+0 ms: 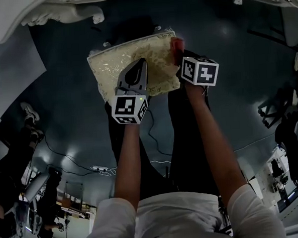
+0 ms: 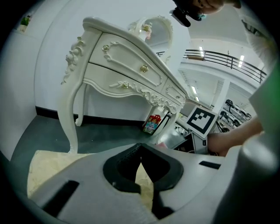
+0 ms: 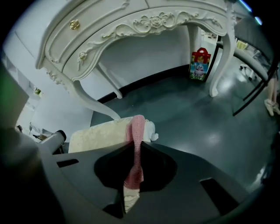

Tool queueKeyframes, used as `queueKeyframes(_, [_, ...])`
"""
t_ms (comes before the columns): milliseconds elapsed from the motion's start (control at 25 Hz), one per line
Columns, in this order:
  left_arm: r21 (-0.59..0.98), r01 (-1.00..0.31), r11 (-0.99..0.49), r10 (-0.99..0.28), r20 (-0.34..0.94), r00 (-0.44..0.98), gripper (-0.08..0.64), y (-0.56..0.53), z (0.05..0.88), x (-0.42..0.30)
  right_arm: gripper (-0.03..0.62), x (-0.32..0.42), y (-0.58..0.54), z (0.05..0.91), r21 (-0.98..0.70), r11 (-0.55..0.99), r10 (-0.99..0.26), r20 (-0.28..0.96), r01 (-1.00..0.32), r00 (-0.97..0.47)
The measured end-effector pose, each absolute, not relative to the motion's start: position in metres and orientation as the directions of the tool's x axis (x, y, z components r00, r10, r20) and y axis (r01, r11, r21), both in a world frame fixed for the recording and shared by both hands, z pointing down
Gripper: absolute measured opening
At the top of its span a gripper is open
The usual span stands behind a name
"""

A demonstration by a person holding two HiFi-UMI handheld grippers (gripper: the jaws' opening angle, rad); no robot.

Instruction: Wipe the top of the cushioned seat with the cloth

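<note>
The cushioned seat (image 1: 110, 68) is a cream, patterned stool top standing on the dark floor below me. My left gripper (image 1: 141, 62) hovers over its middle, jaws shut with nothing between them; in the left gripper view (image 2: 141, 162) the cream cushion (image 2: 48, 166) lies just beneath. My right gripper (image 1: 182, 57) is at the seat's right edge, shut on a pink cloth (image 1: 177, 44). In the right gripper view (image 3: 135, 142) the cloth (image 3: 137, 131) runs as a narrow strip from the jaws onto the cushion's (image 3: 98, 134) corner.
A white carved dressing table (image 2: 122, 65) stands just beyond the seat, its curved legs (image 3: 94, 105) near the seat. A red printed bag (image 3: 200, 64) leans by a far leg. Cables (image 1: 151, 136) trail on the dark floor. A person (image 1: 11, 164) is at the left.
</note>
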State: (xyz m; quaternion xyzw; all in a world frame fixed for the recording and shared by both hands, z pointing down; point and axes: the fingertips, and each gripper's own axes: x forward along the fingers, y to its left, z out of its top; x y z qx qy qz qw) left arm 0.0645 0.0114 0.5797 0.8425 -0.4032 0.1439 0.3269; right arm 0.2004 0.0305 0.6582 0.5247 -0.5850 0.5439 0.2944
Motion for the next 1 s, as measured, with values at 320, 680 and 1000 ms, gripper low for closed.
queueKeyframes(320, [0.428,-0.783,-0.451,-0.588,0.518,0.622,0.014,0.016,0.581,0.068,0.023,0.212,0.039,0.665,-0.358,-0.184,-0.292,0.909,-0.916,-0.296])
queueKeyframes(680, [0.403,-0.853,-0.331,-0.681,0.524,0.512,0.014,0.011,0.574,-0.009,0.025,0.102,0.029,0.623,-0.572,-0.045,-0.338,0.780,-0.819,-0.526])
queueKeyframes(1000, [0.354,-0.913,-0.202,-0.726,0.572,0.382,0.014,0.030,0.581,-0.121,0.025,-0.054,0.043,0.632,-0.671,0.090,-0.221,0.707,-0.736,-0.672])
